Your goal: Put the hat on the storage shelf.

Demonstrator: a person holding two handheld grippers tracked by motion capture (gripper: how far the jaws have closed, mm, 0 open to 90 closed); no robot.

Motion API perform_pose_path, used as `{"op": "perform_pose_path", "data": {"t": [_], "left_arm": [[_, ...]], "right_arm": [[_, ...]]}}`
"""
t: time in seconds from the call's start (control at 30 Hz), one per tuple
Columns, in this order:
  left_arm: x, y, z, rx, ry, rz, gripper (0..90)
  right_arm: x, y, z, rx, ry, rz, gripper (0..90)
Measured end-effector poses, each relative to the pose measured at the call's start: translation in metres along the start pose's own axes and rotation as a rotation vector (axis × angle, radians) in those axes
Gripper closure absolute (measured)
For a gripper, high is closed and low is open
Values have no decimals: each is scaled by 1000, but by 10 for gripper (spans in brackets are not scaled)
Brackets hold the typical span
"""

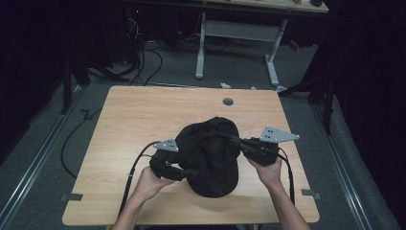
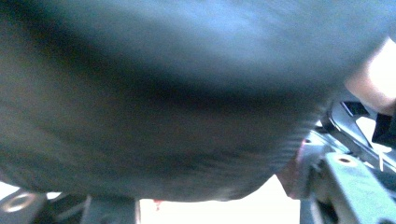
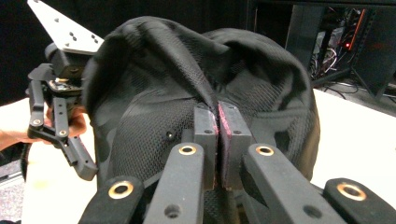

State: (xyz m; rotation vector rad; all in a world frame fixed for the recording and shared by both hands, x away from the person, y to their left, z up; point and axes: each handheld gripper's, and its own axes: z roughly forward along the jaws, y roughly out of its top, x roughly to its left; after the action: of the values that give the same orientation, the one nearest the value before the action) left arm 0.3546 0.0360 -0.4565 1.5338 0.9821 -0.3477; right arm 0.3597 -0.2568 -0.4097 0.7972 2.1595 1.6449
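High view first: one wooden table (image 1: 143,110), one black mesh cap (image 1: 210,153) sitting roughly mid-table, a bit toward the person's edge, and two hand-held grippers, one on each side of the cap. There's one small round grommet hole (image 1: 228,101) in the tabletop just beyond the cap. The left gripper (image 1: 187,173) comes in at the cap's near-left edge, with the left hand (image 1: 152,182) wrapped around its body. The right gripper (image 1: 229,139) reaches into the cap's right side, held by the right hand (image 1: 268,171). Each has a grey plate on top and a cable trailing back. From up here the jaw tips are lost against the dark fabric.

Left gripper view: the cap (image 2: 177,102) is jammed right up against the lens, all blurry dark cloth. I can't tell how far this gripper's jaws are open or whether they're pinching anything.

Right gripper view: much clearer. The right gripper (image 3: 217,135) has its two pads pressed together with a fold of the cap (image 3: 154,93) caught between them, so it's clamped on the fabric. The left gripper (image 3: 70,140) sits at the cap's far side, beside the cloth.
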Motion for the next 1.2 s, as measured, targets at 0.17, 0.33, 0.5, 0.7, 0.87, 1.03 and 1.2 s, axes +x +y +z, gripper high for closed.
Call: {"op": "perform_pose_path", "data": {"t": [0.17, 0.33, 0.5, 0.7, 0.87, 1.03, 1.2], "left_arm": [[-3, -2, -3, 25, -40, 9, 580], [-10, -2, -11, 18, -94, 22, 655], [-14, -3, -18, 8, -109, 47, 675], [-14, -2, -27, -9, -122, 60, 694], [-12, -1, -34, -42, -117, 62, 701], [-8, 3, -45, -97, -99, 42, 700], [-8, 5, -53, -145, -78, 42, 699]], "right_arm": [[-4, -2, 2, 6, -16, -6, 873], [-5, -2, 3, 1, -18, 1, 870], [-5, -2, 5, 5, -11, 7, 862], [-3, -3, 8, 16, -1, 13, 819], [-2, -1, 9, 8, 9, 40, 668], [-2, -1, 5, 1, 14, 64, 564], [0, -6, 2, 66, -18, 63, 529]]}}
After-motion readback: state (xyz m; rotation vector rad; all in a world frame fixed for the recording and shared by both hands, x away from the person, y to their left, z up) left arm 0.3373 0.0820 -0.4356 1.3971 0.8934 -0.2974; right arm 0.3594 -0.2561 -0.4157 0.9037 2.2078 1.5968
